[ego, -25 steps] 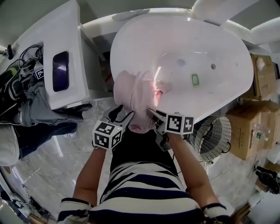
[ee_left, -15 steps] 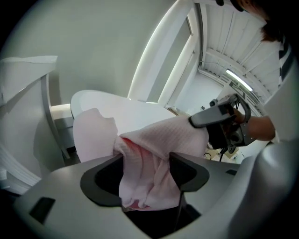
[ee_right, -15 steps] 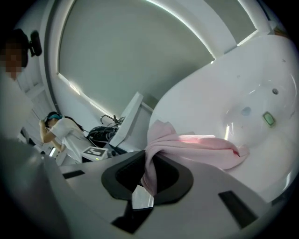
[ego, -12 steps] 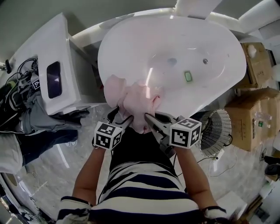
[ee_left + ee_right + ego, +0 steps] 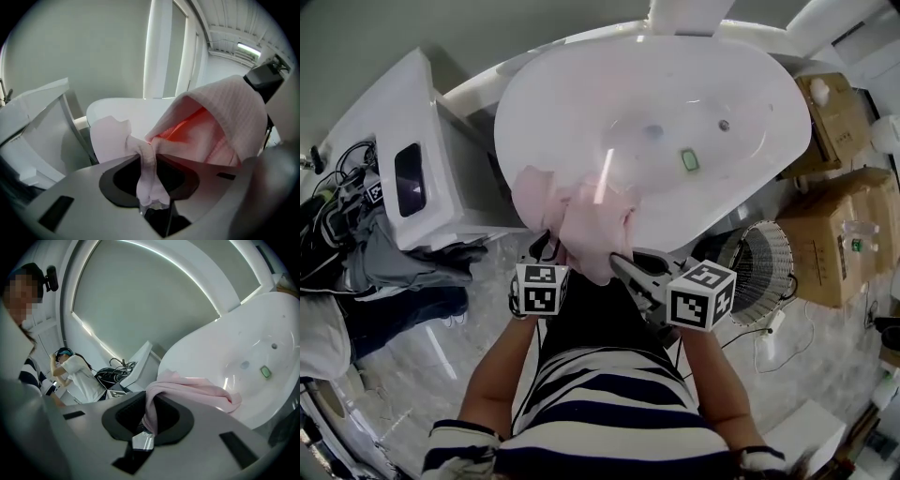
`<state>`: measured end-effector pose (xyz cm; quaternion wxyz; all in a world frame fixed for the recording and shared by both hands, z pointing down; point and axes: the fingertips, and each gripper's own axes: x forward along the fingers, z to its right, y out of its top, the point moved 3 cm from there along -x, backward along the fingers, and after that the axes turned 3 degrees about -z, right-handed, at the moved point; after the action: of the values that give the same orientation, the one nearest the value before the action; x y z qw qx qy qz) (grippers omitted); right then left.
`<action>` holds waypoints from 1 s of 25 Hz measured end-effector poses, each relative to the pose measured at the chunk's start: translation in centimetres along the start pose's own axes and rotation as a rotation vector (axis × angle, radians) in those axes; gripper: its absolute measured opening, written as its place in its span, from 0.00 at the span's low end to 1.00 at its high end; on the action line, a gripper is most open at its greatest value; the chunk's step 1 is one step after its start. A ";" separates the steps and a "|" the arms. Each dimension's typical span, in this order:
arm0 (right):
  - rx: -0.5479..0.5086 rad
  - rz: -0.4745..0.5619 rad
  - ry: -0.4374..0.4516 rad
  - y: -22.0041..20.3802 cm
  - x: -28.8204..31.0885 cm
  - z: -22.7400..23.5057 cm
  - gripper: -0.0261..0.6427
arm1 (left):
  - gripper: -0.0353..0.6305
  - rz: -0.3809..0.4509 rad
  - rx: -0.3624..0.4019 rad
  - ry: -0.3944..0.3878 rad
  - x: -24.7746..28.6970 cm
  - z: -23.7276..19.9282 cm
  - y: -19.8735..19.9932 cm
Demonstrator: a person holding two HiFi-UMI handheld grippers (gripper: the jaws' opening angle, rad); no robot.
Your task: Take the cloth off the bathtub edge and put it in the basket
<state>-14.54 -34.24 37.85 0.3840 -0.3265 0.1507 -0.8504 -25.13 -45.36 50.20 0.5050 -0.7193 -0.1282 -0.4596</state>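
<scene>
Cloth: the pink cloth (image 5: 579,220) is bunching up over the near edge of the bathtub (image 5: 581,103), right in front of the person, with both grippers biting into its near hem.
Left gripper: the left gripper (image 5: 551,253) has just been closing its jaws, and they are now pinching a twisted fold of the cloth that is running down between them.
Right gripper: the right gripper (image 5: 623,265) is pressing its jaws nearly together on a thin fold of the cloth, with the rest trailing away toward the tub.
Step in hand: by my reading, the person is peeling the cloth off the edge, and the two-handed lift is only getting going.
Contact: the far part of the cloth is looking as if it is lying on the rim, though I cannot tell how much of it is touching.
Doing it well: both pinches are sitting close to the hem, so the grippers should be rising together and evenly, keeping the fabric from sliding out of the thinner right-hand bite.
Clearing the rim: lifting straight up until the hanging end is free of the tub is looking wiser than dragging it sideways over the edge.
Basket: the wire basket (image 5: 759,277) is waiting on the floor to the person's right, beside the tub and well apart from the cloth.
Risk: a loose tail could be catching on the basket rim, so the cloth should be going in bunched.
</scene>
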 end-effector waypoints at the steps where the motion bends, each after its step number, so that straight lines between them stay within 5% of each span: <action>1: 0.003 0.005 -0.005 -0.2 -0.3 0.0 0.13 | 0.22 0.002 -0.035 -0.001 0.0 0.1 -0.1; 9: 0.018 0.058 -0.043 -1.7 -3.1 -0.5 0.13 | 0.12 -0.005 -0.192 -0.179 -0.1 3.4 -0.8; 25: -0.043 0.333 -0.139 -0.7 -13.7 -1.2 0.13 | 0.11 0.325 -0.061 -0.583 -8.1 16.3 10.0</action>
<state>-8.97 -23.50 31.27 0.5218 -0.3633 0.1938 -0.7471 -14.40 -33.92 36.59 0.4922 -0.8462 -0.1371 -0.1513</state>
